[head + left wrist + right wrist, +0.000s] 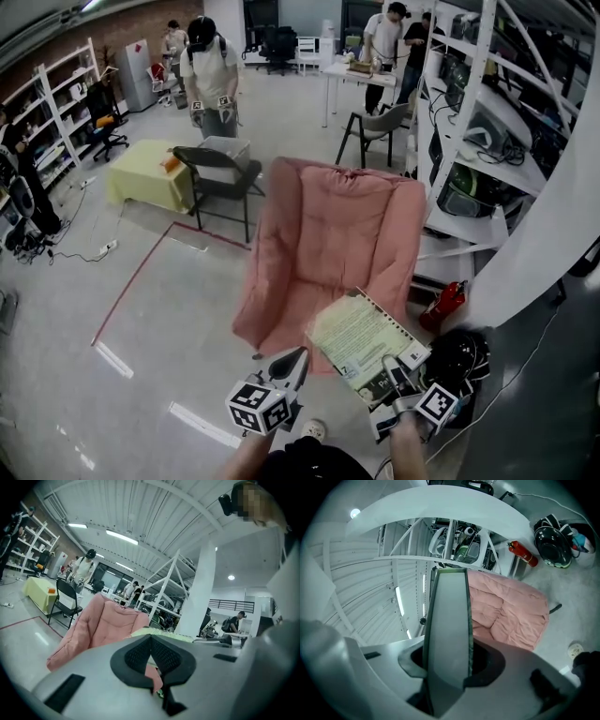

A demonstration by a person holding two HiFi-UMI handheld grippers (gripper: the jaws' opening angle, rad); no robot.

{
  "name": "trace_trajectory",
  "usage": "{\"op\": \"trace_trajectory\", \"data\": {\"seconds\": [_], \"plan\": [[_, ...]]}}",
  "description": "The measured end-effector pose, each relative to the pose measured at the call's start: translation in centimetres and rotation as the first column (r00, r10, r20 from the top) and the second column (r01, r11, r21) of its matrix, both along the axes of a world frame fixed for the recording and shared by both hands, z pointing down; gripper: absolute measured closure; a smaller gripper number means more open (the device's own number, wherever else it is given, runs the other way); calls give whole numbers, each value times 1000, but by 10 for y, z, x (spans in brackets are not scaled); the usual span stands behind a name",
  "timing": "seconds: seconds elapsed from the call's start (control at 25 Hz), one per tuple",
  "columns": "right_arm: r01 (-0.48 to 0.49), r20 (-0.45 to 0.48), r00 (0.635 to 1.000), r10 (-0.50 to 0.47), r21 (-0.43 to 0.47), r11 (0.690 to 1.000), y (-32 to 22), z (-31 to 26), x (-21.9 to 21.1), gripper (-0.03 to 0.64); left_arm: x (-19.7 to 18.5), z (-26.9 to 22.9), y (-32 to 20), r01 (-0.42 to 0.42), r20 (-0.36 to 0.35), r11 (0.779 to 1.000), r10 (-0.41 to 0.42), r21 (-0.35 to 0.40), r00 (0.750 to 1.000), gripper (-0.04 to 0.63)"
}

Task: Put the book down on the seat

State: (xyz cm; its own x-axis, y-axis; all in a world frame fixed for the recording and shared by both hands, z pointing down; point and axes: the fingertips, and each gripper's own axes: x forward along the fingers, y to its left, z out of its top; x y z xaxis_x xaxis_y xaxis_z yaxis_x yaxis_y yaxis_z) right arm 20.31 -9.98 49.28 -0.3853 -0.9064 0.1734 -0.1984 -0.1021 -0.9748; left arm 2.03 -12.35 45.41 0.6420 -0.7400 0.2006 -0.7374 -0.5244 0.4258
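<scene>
A spiral-bound book (361, 337) with a pale yellow-green cover hangs in the air over the front right corner of the pink padded chair (328, 244). My right gripper (390, 367) is shut on the book's near edge. In the right gripper view the book (447, 630) stands edge-on between the jaws of the right gripper (447, 665), with the chair (511, 611) behind it. My left gripper (296, 356) is shut and holds nothing, just left of the book and in front of the seat. In the left gripper view the left gripper (151, 641) faces the chair (101, 625) and the book's edge (161, 633).
A black folding chair (217, 183) and a low yellow-covered table (150, 173) stand behind the pink chair. White metal shelves (478, 122) and a white pillar (544, 244) line the right. A red fire extinguisher (447, 302) and a black helmet (459, 356) lie by the pillar. People (211, 70) stand far back.
</scene>
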Motion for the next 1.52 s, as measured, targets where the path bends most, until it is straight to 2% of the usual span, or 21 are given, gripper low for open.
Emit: {"op": "trace_trajectory", "data": {"seconds": [0.2,0.4,0.72,0.92,1.08,1.16,1.24,1.36,1.52], "plan": [[37,-49,998,-37,2,999,-21,4,4,454,-9,7,-8,25,18,1000,-25,-7,1000,586],[41,-55,998,-42,-12,999,-38,11,2,454,-12,12,-16,28,37,999,-27,-22,999,586],[94,-139,985,-98,-38,995,-75,27,2,454,-4,22,-46,0,40,999,2,-34,999,586],[148,-234,958,-164,-81,986,-111,42,0,454,-8,30,-77,-12,32,999,14,-49,999,586],[186,-256,943,-212,-122,975,-142,59,-6,454,-16,41,-104,-10,33,998,12,-67,999,586],[215,-289,924,-249,-144,966,-160,69,-9,454,-21,48,-119,-2,36,997,5,-74,999,586],[261,-342,890,-302,-161,952,-179,78,-11,454,-23,55,-134,3,41,997,0,-77,999,586],[357,-428,810,-400,-181,916,-211,93,-16,454,-24,65,-156,5,42,997,-1,-81,999,586],[460,-483,710,-513,-233,857,-252,109,-23,454,-25,80,-183,5,46,995,0,-95,999,586]]}}
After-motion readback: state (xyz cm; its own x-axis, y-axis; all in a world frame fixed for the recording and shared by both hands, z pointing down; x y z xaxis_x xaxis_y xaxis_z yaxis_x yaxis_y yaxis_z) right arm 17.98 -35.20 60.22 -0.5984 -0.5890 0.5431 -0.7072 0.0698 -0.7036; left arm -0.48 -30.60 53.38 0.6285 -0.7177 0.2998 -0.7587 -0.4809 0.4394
